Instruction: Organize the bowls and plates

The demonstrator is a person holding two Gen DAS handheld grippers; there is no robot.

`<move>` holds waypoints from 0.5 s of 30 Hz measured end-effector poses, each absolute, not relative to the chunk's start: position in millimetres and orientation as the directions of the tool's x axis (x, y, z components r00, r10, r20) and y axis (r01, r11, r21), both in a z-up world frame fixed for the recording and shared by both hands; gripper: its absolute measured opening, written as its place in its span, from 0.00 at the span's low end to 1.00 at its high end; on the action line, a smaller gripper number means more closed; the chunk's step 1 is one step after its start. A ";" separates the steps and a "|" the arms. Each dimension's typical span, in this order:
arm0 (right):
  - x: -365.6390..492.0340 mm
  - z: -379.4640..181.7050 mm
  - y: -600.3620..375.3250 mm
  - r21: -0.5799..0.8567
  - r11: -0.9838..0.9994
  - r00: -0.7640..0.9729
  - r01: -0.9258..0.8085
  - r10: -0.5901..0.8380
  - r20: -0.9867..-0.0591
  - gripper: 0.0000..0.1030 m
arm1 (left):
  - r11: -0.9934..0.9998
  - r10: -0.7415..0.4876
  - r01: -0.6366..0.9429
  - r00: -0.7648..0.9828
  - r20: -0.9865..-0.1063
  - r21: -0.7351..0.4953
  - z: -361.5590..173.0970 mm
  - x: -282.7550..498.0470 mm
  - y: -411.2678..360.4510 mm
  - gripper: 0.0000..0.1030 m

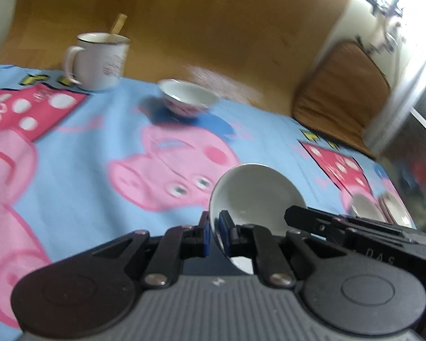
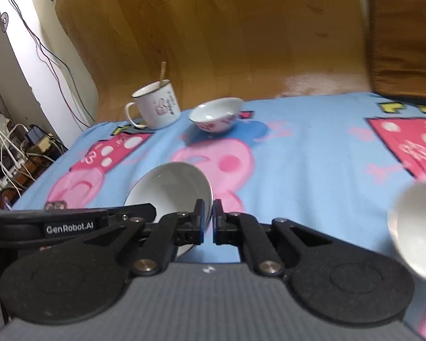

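Left gripper (image 1: 215,234) clamped on white bowl (image 1: 255,196) rim, bowl tilted above cartoon-print cloth (image 1: 79,153). Right gripper (image 2: 208,224) pinches the same bowl's opposite rim. Patterned bowl (image 1: 188,98) at 11 o'clock, enamel mug (image 1: 99,61) beside it.

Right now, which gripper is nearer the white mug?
Left, probably by a little. The left gripper grips the white bowl on the rim side facing the mug; the right gripper clamps the opposite rim, farther from it.
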State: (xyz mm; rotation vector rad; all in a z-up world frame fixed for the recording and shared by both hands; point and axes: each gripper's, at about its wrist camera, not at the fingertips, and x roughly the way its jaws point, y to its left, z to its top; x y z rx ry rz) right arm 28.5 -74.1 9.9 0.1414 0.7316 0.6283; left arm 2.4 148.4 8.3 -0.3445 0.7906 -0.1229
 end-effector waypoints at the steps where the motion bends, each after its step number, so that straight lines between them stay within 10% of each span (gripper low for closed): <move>1: 23.7 9.5 -83.8 0.329 0.818 0.586 -0.473 0.570 -0.576 0.08 | 0.937 -0.250 -0.002 0.693 -0.676 -0.349 8.9 3.1 140.0 0.08; 15: 13.1 16.4 -196.3 0.269 0.935 0.821 -0.231 0.336 -0.462 0.08 | 0.918 -0.395 0.249 0.637 -0.662 -0.309 28.6 59.1 -1.2 0.10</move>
